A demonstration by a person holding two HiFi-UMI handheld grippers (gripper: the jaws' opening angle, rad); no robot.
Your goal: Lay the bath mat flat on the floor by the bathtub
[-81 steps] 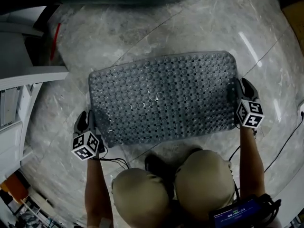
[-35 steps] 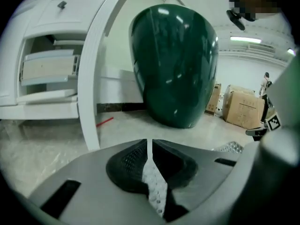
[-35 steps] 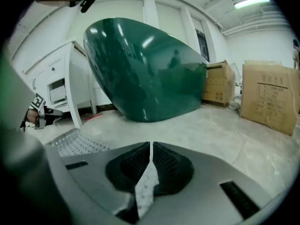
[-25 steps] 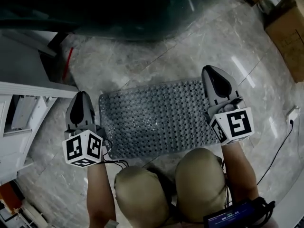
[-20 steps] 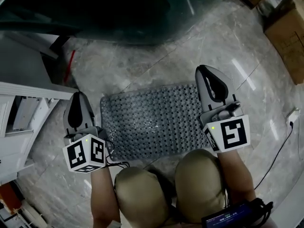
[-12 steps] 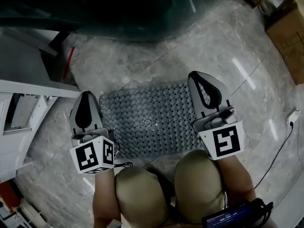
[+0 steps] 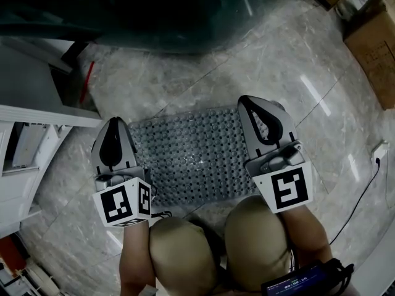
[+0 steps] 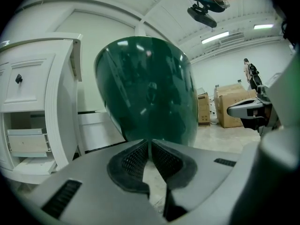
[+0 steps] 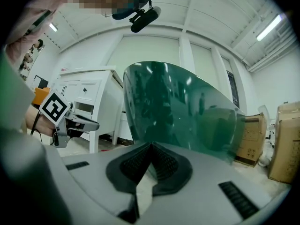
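Grey studded rubber, the bath mat [image 7: 191, 159] lies spread flat on the marble floor [image 7: 308, 60], its long side facing the dark green bathtub [image 7: 154, 11], a strip of bare floor between them. It sits where someone stepping out would land. The left gripper [image 7: 114, 127] and right gripper [image 7: 253, 106] hang above its short ends, jaws pressed together on nothing. The laying looks done to me.

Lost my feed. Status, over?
Left gripper shut, empty; right gripper same. Bath mat flat on floor by bathtub. Nothing in the way.
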